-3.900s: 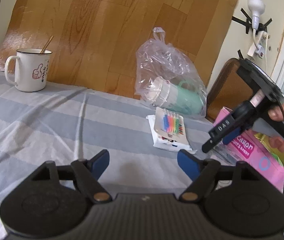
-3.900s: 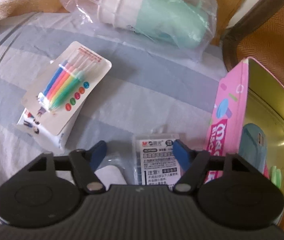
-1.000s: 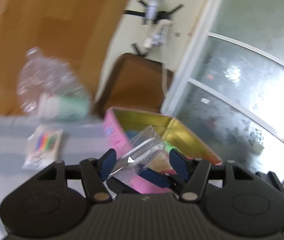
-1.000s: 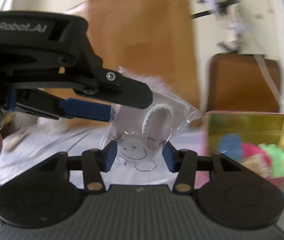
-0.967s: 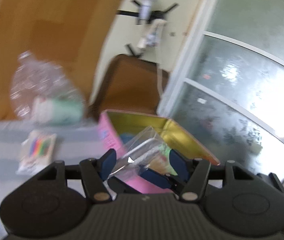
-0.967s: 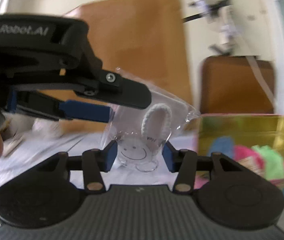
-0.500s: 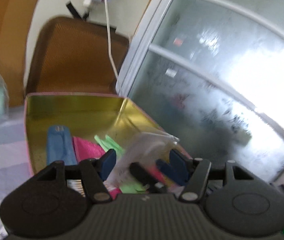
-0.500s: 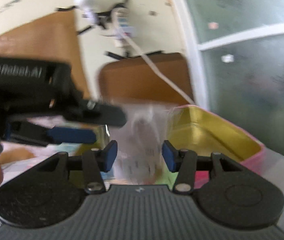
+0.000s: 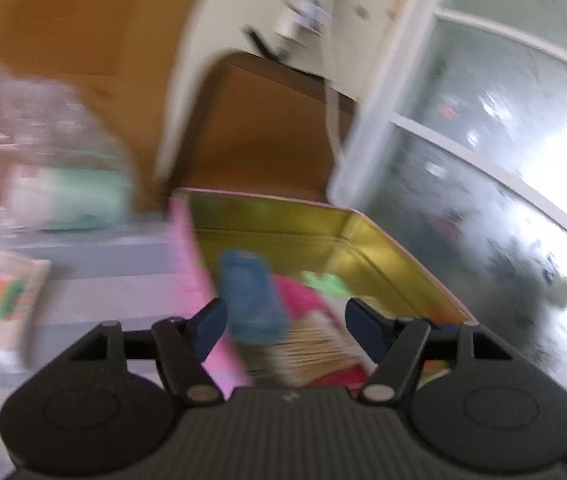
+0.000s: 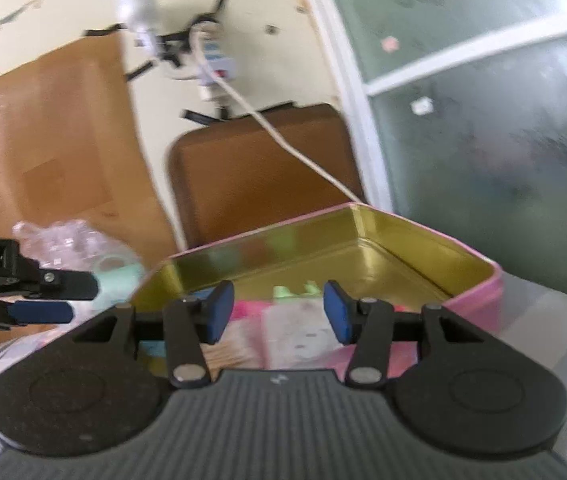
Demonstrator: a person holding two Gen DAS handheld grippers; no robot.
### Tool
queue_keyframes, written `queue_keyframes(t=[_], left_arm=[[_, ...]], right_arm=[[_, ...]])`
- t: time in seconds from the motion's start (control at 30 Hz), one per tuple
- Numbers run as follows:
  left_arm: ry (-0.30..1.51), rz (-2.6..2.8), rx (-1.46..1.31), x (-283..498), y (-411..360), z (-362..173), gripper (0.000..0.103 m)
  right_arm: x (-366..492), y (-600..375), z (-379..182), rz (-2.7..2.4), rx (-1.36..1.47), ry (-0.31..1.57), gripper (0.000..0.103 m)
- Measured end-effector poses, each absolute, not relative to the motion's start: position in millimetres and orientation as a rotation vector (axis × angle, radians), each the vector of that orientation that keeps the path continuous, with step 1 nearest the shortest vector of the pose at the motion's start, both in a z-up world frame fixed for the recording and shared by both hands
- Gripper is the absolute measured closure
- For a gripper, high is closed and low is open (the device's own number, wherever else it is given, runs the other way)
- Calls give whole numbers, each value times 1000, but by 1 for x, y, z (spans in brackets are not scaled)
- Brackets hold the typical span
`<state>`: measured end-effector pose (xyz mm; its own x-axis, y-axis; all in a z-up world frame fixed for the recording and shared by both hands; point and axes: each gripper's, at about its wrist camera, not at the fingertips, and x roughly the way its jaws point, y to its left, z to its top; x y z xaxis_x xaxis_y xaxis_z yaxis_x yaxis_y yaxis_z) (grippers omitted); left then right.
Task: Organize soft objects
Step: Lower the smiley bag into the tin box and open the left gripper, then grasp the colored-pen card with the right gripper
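A pink tin box (image 10: 479, 296) with a gold inside stands on the striped cloth, also in the left wrist view (image 9: 363, 236). Inside it lie a blue pouch (image 9: 251, 296), pink and green soft items (image 9: 323, 284) and a clear plastic packet (image 10: 303, 340) with a white item. My right gripper (image 10: 277, 312) is open and empty just above the packet. My left gripper (image 9: 285, 320) is open and empty over the box's near left edge; it shows at the left of the right wrist view (image 10: 43, 304). The left view is blurred.
A clear bag with a mint and white cup (image 9: 55, 184) lies behind the box on the left. A card of coloured pens (image 9: 3, 300) lies on the cloth at the left. A brown chair back (image 10: 259, 172) and a frosted glass door (image 10: 503, 120) stand behind.
The right gripper has let go of the clear packet, which now lies in the box. The left gripper has swung back to the left, away from the packet.
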<state>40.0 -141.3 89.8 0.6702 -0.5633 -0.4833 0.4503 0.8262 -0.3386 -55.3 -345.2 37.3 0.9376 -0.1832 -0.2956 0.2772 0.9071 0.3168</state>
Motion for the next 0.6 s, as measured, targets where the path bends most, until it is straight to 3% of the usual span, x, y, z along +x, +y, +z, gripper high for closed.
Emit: queue_keyframes(t=[0.2,0.4,0.53,0.6], left_arm=[[592,-328,-277,19,-23,66,34],[627,-6,-244,3,69,21,34],[567,86,-255,-4,93,18,33],[544,68,-295,-7,98,20,32]], right_arm=[[-49,-294,52,-78,302,244,50],[-20,-207,57,234,170,378,49],[34,-159,50,337,189,536,27],[66,-143,47,354,214,592,26]])
